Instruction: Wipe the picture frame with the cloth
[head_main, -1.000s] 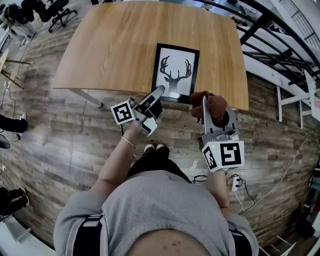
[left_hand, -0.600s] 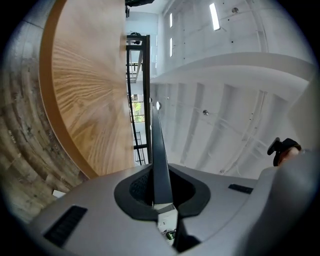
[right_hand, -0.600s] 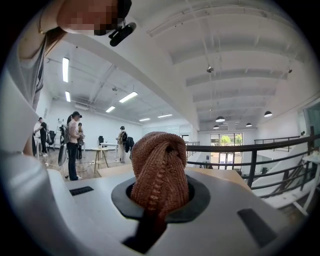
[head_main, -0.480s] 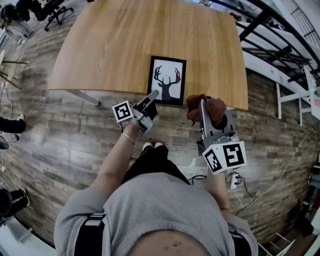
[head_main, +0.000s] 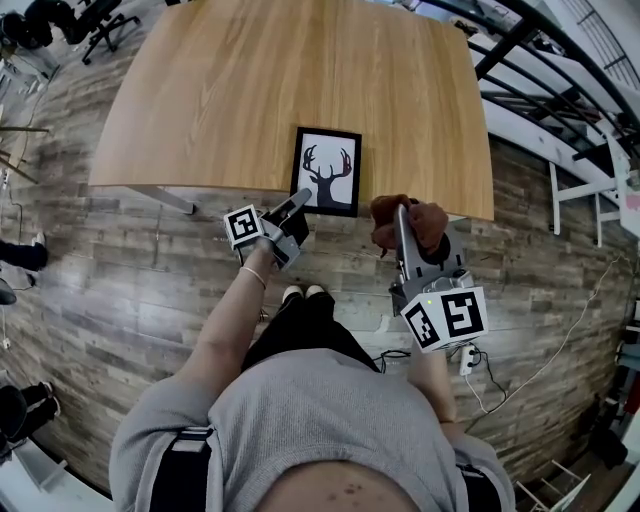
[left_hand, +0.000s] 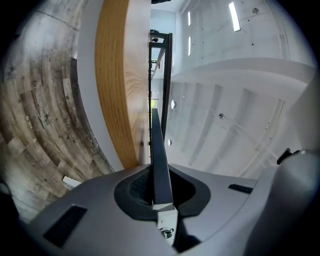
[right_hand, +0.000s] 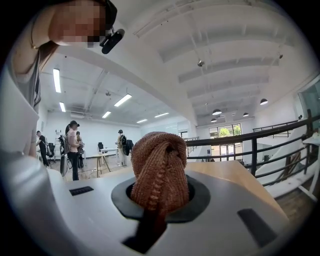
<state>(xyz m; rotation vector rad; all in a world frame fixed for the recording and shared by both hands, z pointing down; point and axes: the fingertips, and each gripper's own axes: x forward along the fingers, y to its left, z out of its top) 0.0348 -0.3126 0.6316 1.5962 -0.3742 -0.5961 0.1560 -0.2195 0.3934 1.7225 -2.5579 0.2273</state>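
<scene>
We stand in a wide, bright hall with a white ceiling, strip lights and a black railing (head_main: 540, 90), a few people (right_hand: 72, 145) well off in the background, and a grey plank floor (head_main: 120, 260) underfoot. Ahead is the large wooden table (head_main: 250, 90), and its pale top carries nothing but our work. The picture frame (head_main: 325, 170), black with a deer print, sits at the near edge of the table. Whether it rests flat on the wood or hangs just above it, we cannot tell. The left gripper (head_main: 298, 200) has its fingers nipped on the frame's near left corner, and in the left gripper view the thin dark edge runs straight between them. The right gripper (head_main: 402, 215) is just beside the frame, off the table edge, its fingers clamped on the bunched rust-brown cloth (head_main: 425, 222). The cloth is apart from the frame, so we judge that the preparation is done, with both things in hand. The wiping itself, bringing cloth to glass and border, is all yet to do
</scene>
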